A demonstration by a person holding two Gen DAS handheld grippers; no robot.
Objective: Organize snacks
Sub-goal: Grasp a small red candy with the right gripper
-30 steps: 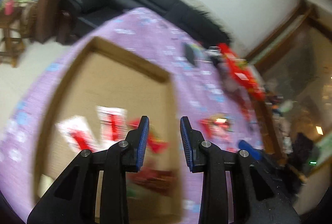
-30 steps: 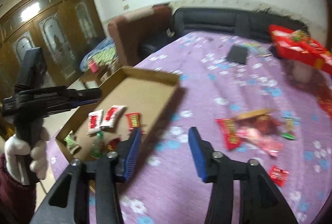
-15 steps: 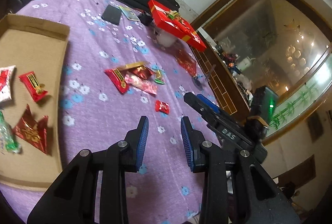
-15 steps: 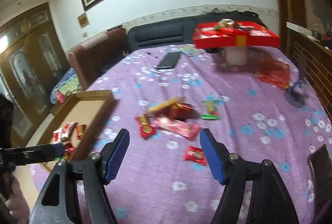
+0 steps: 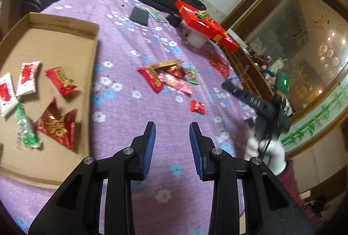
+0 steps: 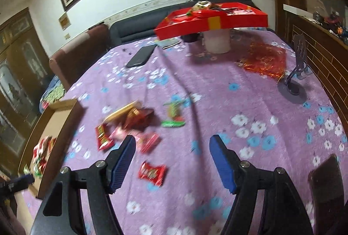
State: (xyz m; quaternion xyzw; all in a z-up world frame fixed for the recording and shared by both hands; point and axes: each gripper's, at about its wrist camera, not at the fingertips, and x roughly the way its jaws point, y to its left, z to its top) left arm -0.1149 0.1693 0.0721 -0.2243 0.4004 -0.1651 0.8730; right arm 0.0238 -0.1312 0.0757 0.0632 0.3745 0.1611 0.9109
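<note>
Right hand-held gripper (image 6: 171, 161): we hold it wide, jaws just opened, empty, bracketing the small red snack (image 6: 152, 172) on the bench (image 6: 217, 87).
Left hand-held gripper (image 5: 171, 143): narrow gap, empty.
Cardboard tray (image 5: 65, 43) left of it, holding sorted snacks; loose snack pile (image 5: 169, 78) ahead.
</note>
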